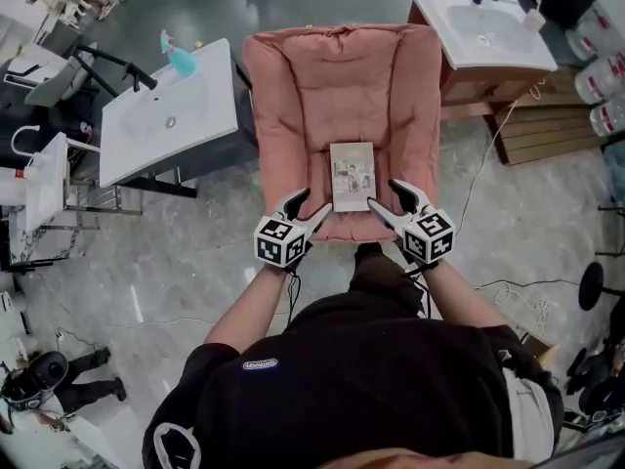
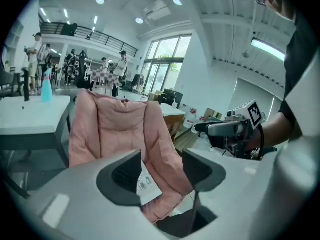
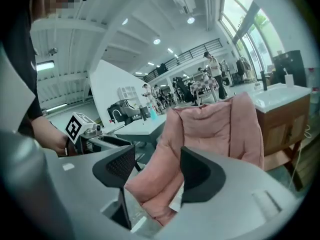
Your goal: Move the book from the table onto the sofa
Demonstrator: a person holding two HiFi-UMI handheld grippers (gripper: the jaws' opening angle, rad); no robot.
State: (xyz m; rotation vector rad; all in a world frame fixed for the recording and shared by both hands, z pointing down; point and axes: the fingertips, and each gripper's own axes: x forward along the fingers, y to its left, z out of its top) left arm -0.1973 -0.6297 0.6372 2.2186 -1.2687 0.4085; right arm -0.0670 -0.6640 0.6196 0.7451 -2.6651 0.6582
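Found the book lying flat on the sofa seat, so probably finished the placing. Held the left gripper and right gripper open, empty, flanking its near edge. Needed only drawing both clear.

I see black tee, oval logo patch; left hand-held gripper, right hand-held gripper grey, checkered marker cubes.

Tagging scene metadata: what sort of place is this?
Probably a big staged test hall, not a home: a pink sofa stands on bare polished floor between two washbasin units, and the left gripper view shows a high ceiling with a mezzanine railing.
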